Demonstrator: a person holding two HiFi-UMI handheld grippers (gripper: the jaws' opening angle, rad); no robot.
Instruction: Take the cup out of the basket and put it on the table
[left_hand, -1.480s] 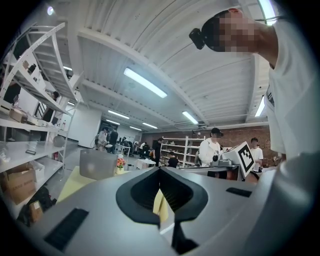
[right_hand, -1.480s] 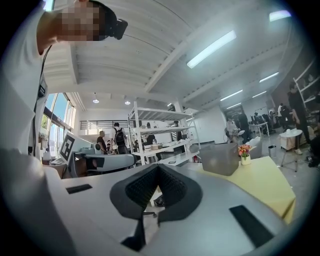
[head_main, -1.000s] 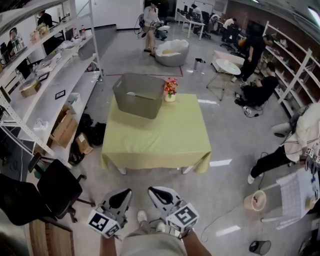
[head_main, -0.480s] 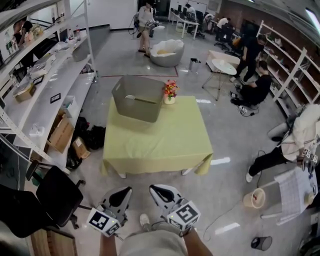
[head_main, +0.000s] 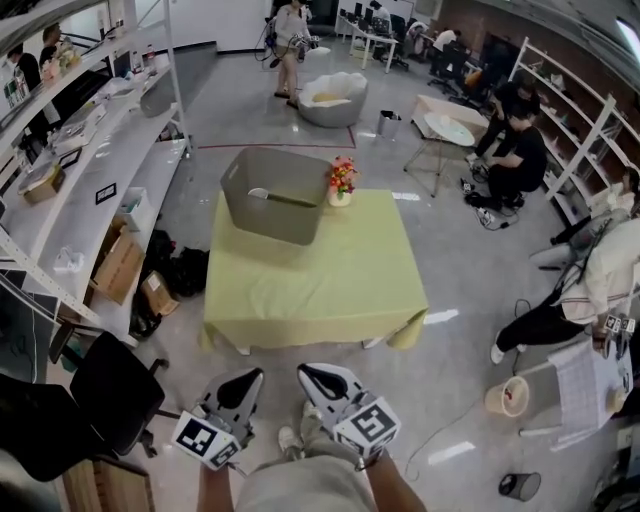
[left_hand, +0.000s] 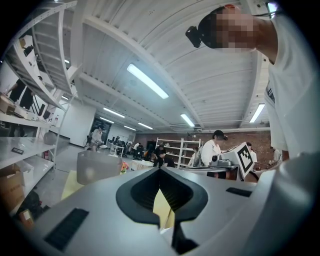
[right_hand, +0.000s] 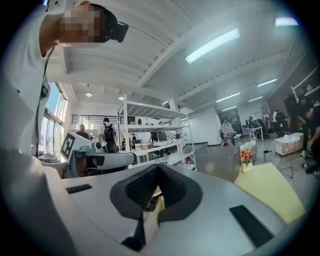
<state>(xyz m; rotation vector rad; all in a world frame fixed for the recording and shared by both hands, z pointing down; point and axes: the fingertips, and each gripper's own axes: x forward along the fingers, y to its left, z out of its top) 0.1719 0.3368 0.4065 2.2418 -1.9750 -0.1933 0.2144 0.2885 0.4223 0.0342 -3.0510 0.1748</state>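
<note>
A grey basket (head_main: 272, 196) stands on the far left corner of the table with the yellow-green cloth (head_main: 320, 275). Inside it a pale rim, apparently the cup (head_main: 259, 192), shows; the rest is hidden by the basket wall. My left gripper (head_main: 246, 381) and right gripper (head_main: 310, 375) hang low in front of the body, well short of the table, both shut and empty. The left gripper view shows the basket (left_hand: 97, 168) far off beyond the left gripper (left_hand: 160, 170). The right gripper view shows it (right_hand: 221, 161) beyond the right gripper (right_hand: 159, 168).
A small vase of flowers (head_main: 341, 181) stands beside the basket. White shelving (head_main: 90, 150) and cardboard boxes (head_main: 122, 265) line the left, with a black office chair (head_main: 112, 388) near me. People sit on the floor at right (head_main: 515, 160); a bucket (head_main: 508, 398) stands there.
The head view has shifted slightly and the table sits a touch nearer. Both grippers keep the same shut pose low before the body.
</note>
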